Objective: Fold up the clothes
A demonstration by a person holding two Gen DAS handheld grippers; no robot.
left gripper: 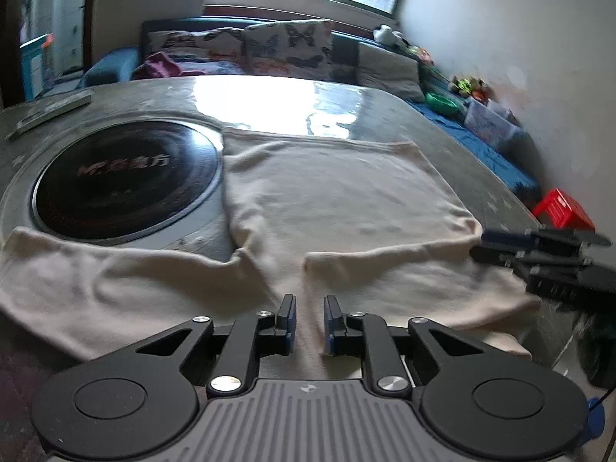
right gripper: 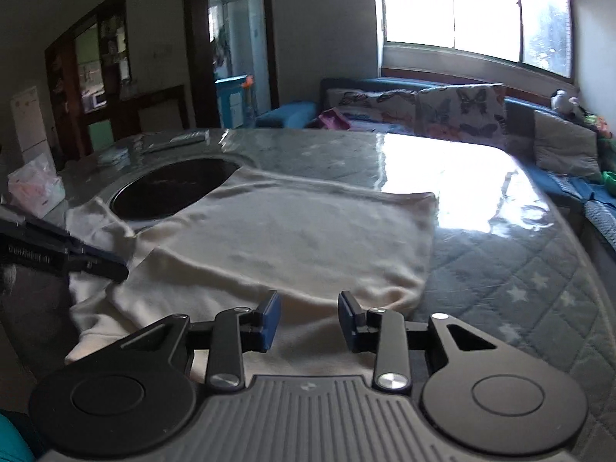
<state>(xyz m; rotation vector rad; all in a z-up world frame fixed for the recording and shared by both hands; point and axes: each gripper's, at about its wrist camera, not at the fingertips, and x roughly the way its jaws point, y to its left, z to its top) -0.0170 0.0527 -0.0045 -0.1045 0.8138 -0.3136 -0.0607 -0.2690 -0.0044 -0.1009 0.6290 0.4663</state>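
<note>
Nearest my left-wrist lens, the left gripper [left gripper: 310, 319] hangs with a narrow gap between its blue-padded fingers, nothing between them, over the near part of the cream garment [left gripper: 331, 192]. On the other camera my right gripper [right gripper: 308, 319] stands wider apart, also holding nothing, above the garment's [right gripper: 292, 242] near right corner.

I see the garment spread flat on the table [left gripper: 454, 146], partly folded: a squarish doubled panel lies on top, and a sleeve-like strip runs off to the left. Its far left corner overlaps the rim of the round black cooktop [left gripper: 123, 181] sunk into the table. Whether the near hem hangs over the table's edge I cannot tell; both gripper bodies hide it.

Blur smears the right gripper [left gripper: 546, 254] where it enters the left view beside the garment's right corner, so from there I cannot judge its opening. The lettering on the cooktop is too soft to read. Window glare [right gripper: 454, 169] washes out the table's far surface beyond the garment.
</note>
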